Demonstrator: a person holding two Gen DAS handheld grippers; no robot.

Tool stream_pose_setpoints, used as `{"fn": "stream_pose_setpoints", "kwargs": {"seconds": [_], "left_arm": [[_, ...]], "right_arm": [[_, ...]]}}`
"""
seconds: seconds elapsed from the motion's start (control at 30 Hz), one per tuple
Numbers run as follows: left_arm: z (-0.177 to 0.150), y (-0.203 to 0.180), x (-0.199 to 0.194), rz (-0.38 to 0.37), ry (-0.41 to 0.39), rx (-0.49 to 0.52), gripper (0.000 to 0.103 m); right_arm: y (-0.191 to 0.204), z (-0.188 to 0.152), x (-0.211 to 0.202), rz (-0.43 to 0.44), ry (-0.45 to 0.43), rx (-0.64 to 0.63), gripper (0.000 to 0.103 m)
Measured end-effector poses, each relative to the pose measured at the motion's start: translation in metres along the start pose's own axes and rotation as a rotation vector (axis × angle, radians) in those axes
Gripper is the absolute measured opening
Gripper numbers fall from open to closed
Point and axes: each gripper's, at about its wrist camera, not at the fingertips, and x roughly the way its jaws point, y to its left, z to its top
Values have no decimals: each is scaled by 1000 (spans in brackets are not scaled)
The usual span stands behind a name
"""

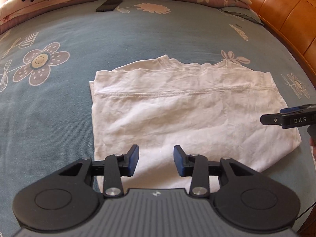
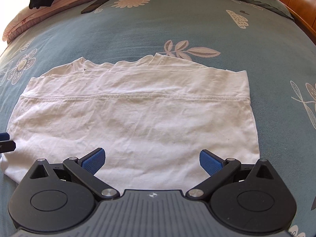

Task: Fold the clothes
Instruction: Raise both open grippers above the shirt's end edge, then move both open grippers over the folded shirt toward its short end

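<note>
1. The white shirt (image 2: 134, 116) lies flat on the bed (image 2: 177, 31), already doubled over: its hem seam runs across the middle and the collar edge peeks out at the far side.
2. The left gripper (image 1: 156, 161) hangs over the near edge of the shirt, jaws parted moderately and holding nothing.
3. The right gripper (image 2: 152, 162) hangs over the same near edge, jaws spread wide and empty.
4. Likely risk: a pinch at this edge could catch only the top layer, so lifting would peel the fold apart.
5. Likely risk: uneven pull from the two grippers would skew the cloth and drag wrinkles across the soft bed.
6. The phone (image 1: 109, 5) lies well apart and poses no snag.
</note>
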Motion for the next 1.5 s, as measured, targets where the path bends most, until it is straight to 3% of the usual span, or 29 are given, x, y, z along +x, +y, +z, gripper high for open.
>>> {"fn": "stream_pose_setpoints", "kwargs": {"seconds": [0.2,0.47,0.63,0.73,0.87,0.97,1.07,1.13,1.27,1.4,1.5], "left_arm": [[-8,-14,5,19,50,60,41],[-18,-20,-4,71,115,113,49],[-39,-14,8,116,218,67,51],[-43,-20,6,166,261,117,58],[-31,-36,-6,139,228,133,57],[-20,-57,-4,82,187,177,57],[-13,-78,4,10,157,221,58],[-13,-87,10,-28,155,241,58],[-20,-99,21,-49,181,293,58],[-29,-84,18,18,232,254,56],[-22,-87,5,-68,174,243,60]], "right_arm": [[6,-25,3,-6,35,-59,103],[-23,-45,-21,-35,22,16,103],[-49,-66,-15,-38,92,120,103],[-58,-74,-22,-35,91,149,103],[-62,-68,-36,-17,28,172,103],[-55,-57,-40,76,-27,170,103],[-39,-53,-31,206,-7,154,103],[-31,-56,-23,240,25,156,103],[-37,-68,-20,192,65,182,103],[-47,-70,-30,181,76,192,103],[-41,-63,-37,250,43,195,103]]}}
